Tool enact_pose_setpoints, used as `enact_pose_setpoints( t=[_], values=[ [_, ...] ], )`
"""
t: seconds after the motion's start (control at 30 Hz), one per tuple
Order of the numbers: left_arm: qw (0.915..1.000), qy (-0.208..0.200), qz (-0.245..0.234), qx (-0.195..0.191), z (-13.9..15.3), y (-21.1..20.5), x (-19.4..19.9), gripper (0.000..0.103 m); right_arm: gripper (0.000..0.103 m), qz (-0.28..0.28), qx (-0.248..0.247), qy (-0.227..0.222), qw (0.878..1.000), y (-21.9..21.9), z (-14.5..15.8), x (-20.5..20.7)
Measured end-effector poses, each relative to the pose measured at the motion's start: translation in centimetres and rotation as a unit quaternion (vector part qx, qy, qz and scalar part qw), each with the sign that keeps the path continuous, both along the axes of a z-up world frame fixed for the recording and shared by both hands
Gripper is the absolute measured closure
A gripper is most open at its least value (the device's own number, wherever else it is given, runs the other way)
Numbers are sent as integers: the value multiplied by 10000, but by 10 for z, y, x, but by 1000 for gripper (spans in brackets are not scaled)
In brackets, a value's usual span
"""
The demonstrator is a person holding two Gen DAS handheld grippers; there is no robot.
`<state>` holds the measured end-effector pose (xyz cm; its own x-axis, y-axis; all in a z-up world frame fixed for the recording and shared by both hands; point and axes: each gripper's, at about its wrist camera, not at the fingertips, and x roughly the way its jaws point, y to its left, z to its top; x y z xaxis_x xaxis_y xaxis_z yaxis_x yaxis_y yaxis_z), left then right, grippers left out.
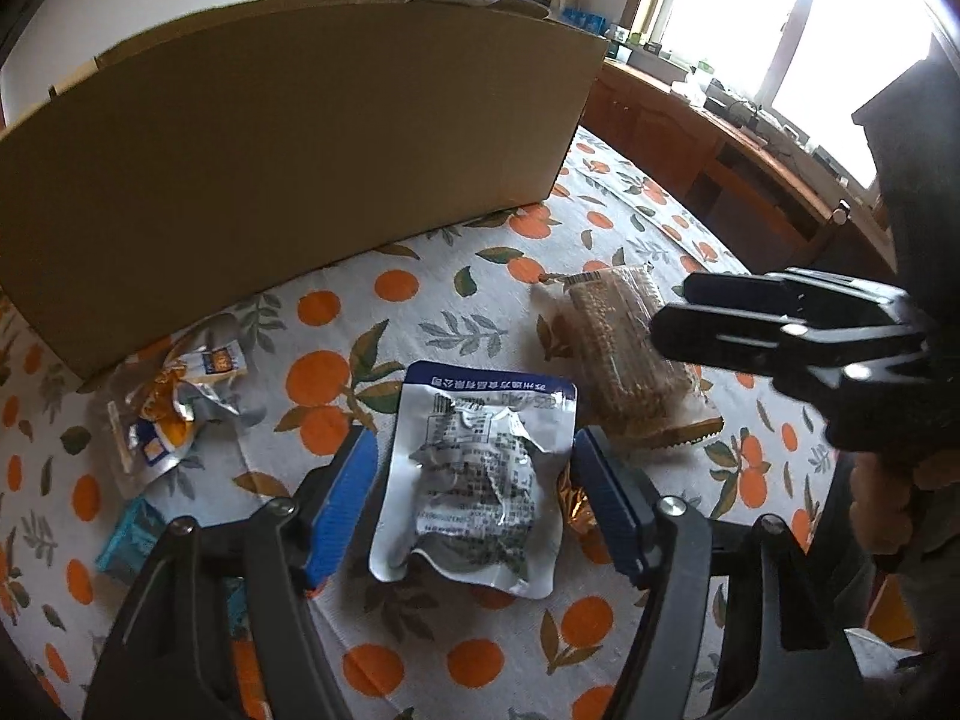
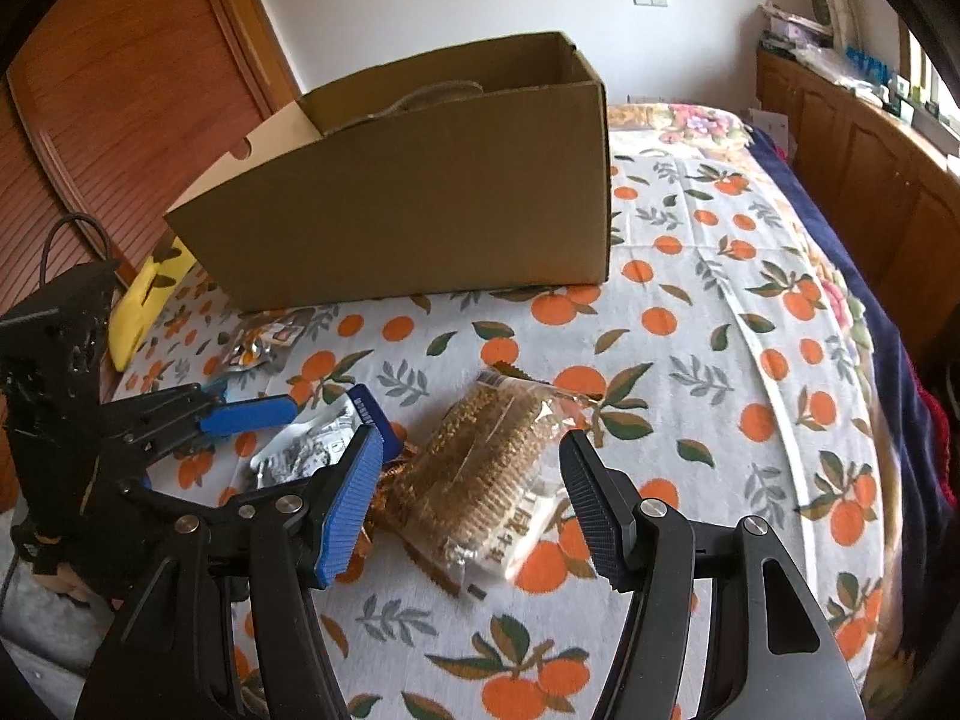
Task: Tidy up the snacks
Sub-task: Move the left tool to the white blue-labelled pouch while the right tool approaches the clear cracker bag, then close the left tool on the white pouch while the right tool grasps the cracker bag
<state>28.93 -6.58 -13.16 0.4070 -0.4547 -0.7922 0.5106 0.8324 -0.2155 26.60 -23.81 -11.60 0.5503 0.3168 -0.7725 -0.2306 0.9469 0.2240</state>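
1. The left gripper (image 1: 474,498) is wide open and holds nothing; its blue pads flank the silver pouch (image 1: 474,480), which lies flat on the orange-print cloth (image 1: 420,660); whether the pads touch the foil I cannot tell; to grip well, I judge it should settle low and close across the pouch's crumpled middle, not its slippery flat edge.
2. The right gripper (image 2: 471,498) is likewise spread wide and empty, straddling the clear cracker pack (image 2: 480,480); the pack looks brittle, so a gentle squeeze across its width, near the centre of its length, should keep it level and unbroken.
3. The pouch's back carries dense printed Chinese text, seen upside down from the left wrist and too small to read; its blue header band bears white characters that seem to name a food company; the cracker pack's label shows characters I cannot make out.
4. Left of the pouch lie a teal packet (image 1: 129,534) and a crumpled orange-and-silver wrapper (image 1: 162,414), print illegible.
5. Beyond stands the open cardboard box (image 2: 420,204), unmarked on its near wall, the likely destination; lift each snack clear of that wall before releasing.
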Motion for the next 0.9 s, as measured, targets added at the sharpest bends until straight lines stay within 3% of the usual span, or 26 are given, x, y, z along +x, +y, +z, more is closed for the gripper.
enact_pose_setpoints(
  t=[0.63,0.9],
  values=[
    [9998,-60,-31,194,-2,5,-8,41,39,19,-89,294,9995,9,-27,21],
    [9987,-266,-54,436,-5,-1,-13,38,36,102,-503,220,9984,24,-34,27]
  ],
)
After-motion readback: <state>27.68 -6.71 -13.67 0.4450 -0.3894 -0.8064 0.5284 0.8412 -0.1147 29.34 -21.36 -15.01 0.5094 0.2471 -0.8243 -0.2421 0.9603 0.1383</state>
